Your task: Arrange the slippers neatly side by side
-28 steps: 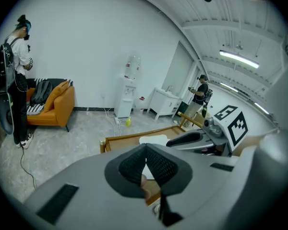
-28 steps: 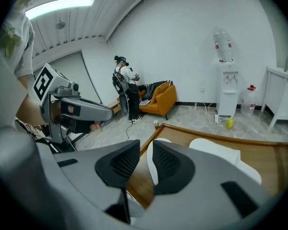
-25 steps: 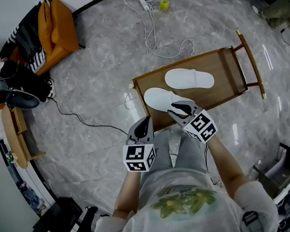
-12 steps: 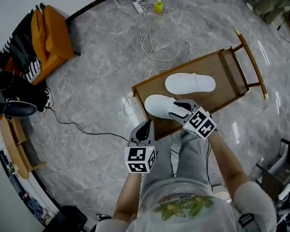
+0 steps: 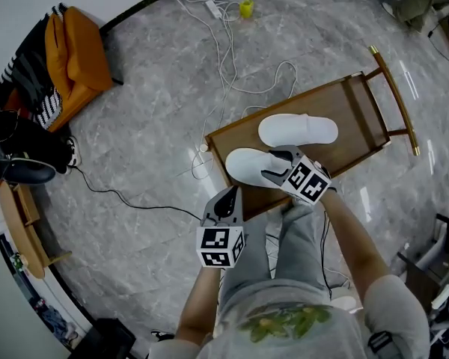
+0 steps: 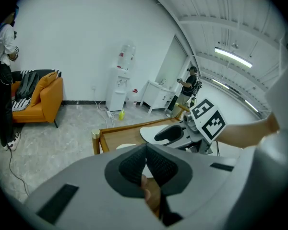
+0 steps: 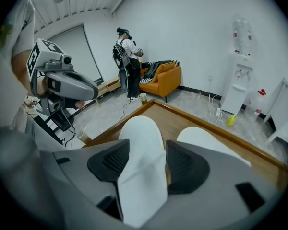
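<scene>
The wooden table [image 5: 359, 111] carries two white slippers lying roughly parallel; the far slipper [image 5: 298, 130] rests just beside the near slipper [image 5: 247, 164]; the near slipper's heel end sits between the jaws of the right claw [image 5: 275, 167], which are opening, with a gap showing at one pad; the left claw [image 5: 228, 198] hangs off the table's near edge, jaws together, holding nothing.

Two white slippers are seen on a wooden counter [image 5: 352, 118] set on a grey marble floor. The far slipper [image 5: 298, 130] and the near slipper [image 5: 248, 164] are laid side by side, slightly apart. The near slipper's end is straddled by the right gripper [image 5: 273, 164], whose jaws are opening. The left gripper [image 5: 226, 200] is held off the counter, above the floor. White cables [image 5: 228, 51] and an orange sofa [image 5: 78, 51] are seen beyond.
</scene>
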